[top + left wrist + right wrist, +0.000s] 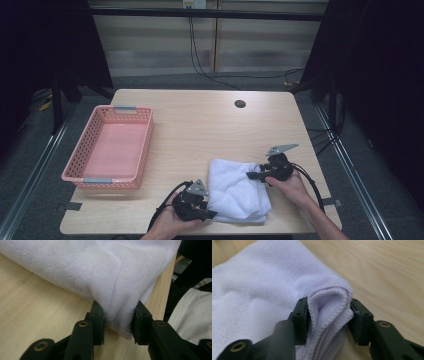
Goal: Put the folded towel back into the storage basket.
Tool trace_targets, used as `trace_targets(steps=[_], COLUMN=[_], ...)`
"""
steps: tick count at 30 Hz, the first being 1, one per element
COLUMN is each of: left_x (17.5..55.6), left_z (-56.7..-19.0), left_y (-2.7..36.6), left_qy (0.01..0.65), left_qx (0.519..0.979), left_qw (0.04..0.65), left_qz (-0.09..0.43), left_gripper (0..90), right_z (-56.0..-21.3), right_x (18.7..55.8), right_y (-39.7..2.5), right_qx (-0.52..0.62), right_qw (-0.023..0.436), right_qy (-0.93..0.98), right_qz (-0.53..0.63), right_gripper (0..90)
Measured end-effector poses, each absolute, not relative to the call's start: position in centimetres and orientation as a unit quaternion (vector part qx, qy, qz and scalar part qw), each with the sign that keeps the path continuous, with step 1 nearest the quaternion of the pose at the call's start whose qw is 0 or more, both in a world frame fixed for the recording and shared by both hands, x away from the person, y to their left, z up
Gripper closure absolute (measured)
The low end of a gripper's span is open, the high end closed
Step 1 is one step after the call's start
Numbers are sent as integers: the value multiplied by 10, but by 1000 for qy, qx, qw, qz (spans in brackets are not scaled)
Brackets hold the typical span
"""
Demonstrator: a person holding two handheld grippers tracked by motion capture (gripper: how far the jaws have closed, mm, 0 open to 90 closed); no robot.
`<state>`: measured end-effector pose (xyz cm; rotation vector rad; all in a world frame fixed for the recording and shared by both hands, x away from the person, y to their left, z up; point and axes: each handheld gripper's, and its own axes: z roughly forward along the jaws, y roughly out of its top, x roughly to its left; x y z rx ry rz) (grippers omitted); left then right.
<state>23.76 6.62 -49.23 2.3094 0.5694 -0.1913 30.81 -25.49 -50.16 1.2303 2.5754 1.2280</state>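
Both claws grip the folded white towel [237,192] near the tabletop's near edge: left gripper [209,214] at its near-left corner, right gripper [252,175] at its far-right. An empty pink basket [82,145] waits by the left edge. Left gripper view: jaws pinch a corner. Right gripper view: jaws clamp hemmed layers. Folding looks done; moving remains. Pale wood, dim curtained room.

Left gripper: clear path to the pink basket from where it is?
Probably yes. The bare table between the left gripper and the pink basket holds nothing, but its jaws are shut on the white towel, so the towel comes along.
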Motion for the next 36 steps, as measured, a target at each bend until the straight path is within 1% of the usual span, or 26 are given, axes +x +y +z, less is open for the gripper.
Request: trace_targets(steps=[1, 3, 4, 9, 14, 19, 27, 36], left_x=[237, 238, 239, 241, 243, 246, 253, 263], left_z=[-492, -493, -492, -491, -485, -473, -454, -433], left_y=[66, 67, 68, 70, 73, 76, 92, 110], left_qy=[225, 222, 223, 228, 226, 219, 233, 237], left_qx=[901, 899, 900, 893, 887, 887, 873, 863], left_qw=[364, 370, 365, 377, 388, 395, 420, 441], left_qz=[-65, -79, -82, -94, -103, -93, -85, -71], left_gripper=[693, 697, 698, 711, 720, 728, 730, 730], right_z=[-501, -501, -501, -498, -496, -485, -467, -446], right_x=[308, 308, 308, 310, 315, 318, 331, 347], right_y=[-255, -254, -255, -256, -258, -255, -250, -236], right_qx=[393, 394, 399, 404, 406, 399, 387, 369], right_qw=[15, 10, 7, -1, -20, -16, -22, -17], right_qy=[830, 829, 827, 825, 822, 824, 811, 809], right_qz=[395, 396, 396, 396, 398, 402, 438, 456], right_gripper=[611, 641, 651, 676, 681, 688, 691, 693])
